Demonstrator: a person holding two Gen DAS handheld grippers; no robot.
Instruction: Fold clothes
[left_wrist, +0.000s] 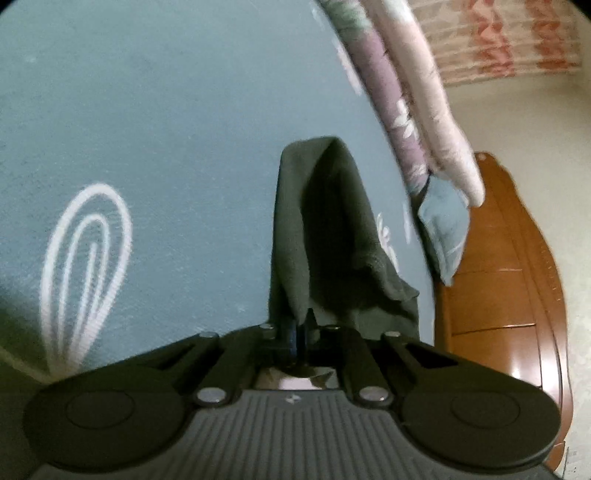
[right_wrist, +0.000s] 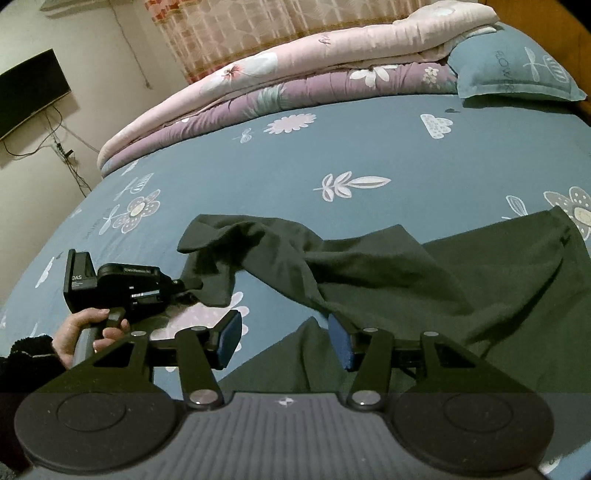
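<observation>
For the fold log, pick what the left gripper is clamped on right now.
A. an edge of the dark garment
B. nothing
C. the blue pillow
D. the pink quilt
A: the left gripper has its jaws closed on a bunched edge of the dark garment, lifted off the blue bedsheet.

Two wrist cameras, low over the bed (right_wrist: 369, 155)
Each looks down along its tongs; both share the dark garment (left_wrist: 325, 229) and folded quilts (right_wrist: 295, 74).
</observation>
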